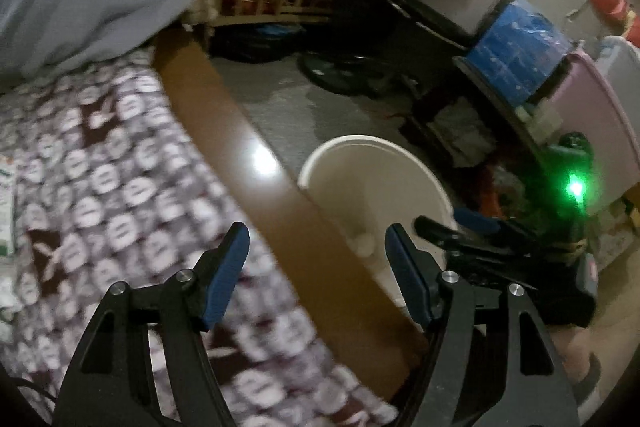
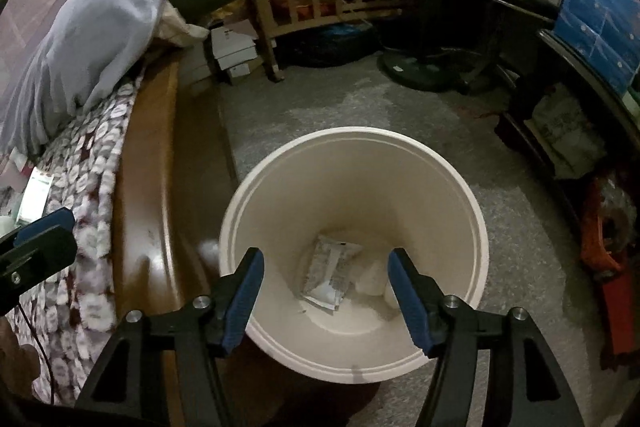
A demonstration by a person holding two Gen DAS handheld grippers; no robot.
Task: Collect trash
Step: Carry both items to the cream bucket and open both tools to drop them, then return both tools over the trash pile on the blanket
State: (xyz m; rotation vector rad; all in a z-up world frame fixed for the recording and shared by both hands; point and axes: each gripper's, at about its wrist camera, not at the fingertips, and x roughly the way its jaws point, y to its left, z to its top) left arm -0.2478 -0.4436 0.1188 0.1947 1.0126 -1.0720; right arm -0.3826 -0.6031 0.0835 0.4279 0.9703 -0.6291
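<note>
Below the right gripper [image 2: 326,291], spread and empty, the bin [image 2: 478,227] already held a wrapper [image 2: 330,275]; left gripper [image 1: 318,269], also spread, carried nothing; bedside litter [image 2: 34,197] seemingly remained.

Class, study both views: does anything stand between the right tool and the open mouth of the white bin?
Nothing visible does. The right tool hangs open and empty directly above the white bin, whose mouth is uncovered; a wrapper lies inside.

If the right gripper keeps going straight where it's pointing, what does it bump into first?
Probably nothing until the bottom of the bin: the right gripper points into its open mouth, fingers apart and empty. There it would likely meet the wrapper first, though depth is hard to judge.
</note>
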